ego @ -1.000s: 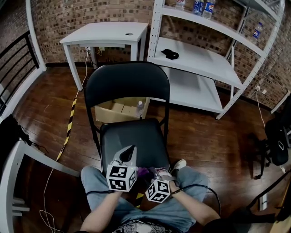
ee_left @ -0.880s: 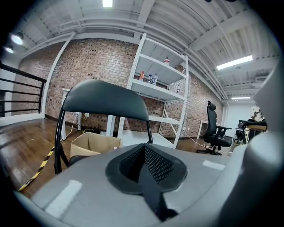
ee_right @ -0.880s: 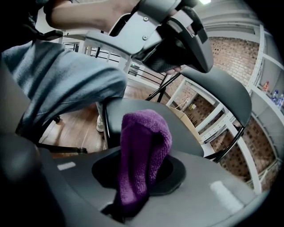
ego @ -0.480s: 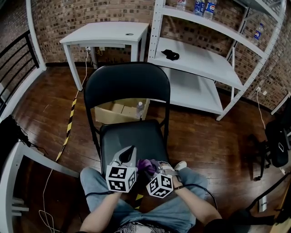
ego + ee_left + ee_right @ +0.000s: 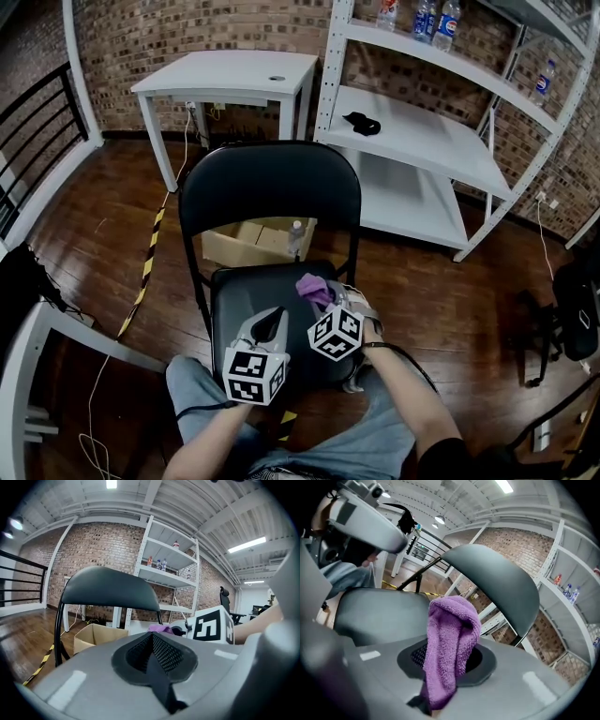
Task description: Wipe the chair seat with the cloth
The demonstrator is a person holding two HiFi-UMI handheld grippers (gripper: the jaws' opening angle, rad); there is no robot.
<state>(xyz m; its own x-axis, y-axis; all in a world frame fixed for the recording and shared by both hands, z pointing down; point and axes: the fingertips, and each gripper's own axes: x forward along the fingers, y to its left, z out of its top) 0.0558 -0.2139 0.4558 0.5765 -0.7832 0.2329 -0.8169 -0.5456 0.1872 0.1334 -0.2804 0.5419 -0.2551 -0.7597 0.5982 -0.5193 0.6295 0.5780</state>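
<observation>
Here, R gripper (image 5: 327,298) pinches cloth (image 5: 314,286) over chair seat (image 5: 248,291); L gripper (image 5: 272,319) closed, empty.

Your cloth (image 5: 450,639) is soft, fuzzy terry; the chair seat (image 5: 253,295) looks smooth, faintly shiny vinyl; the floor (image 5: 94,225) is glossy wood, the wall (image 5: 187,28) rough matt brick.
</observation>
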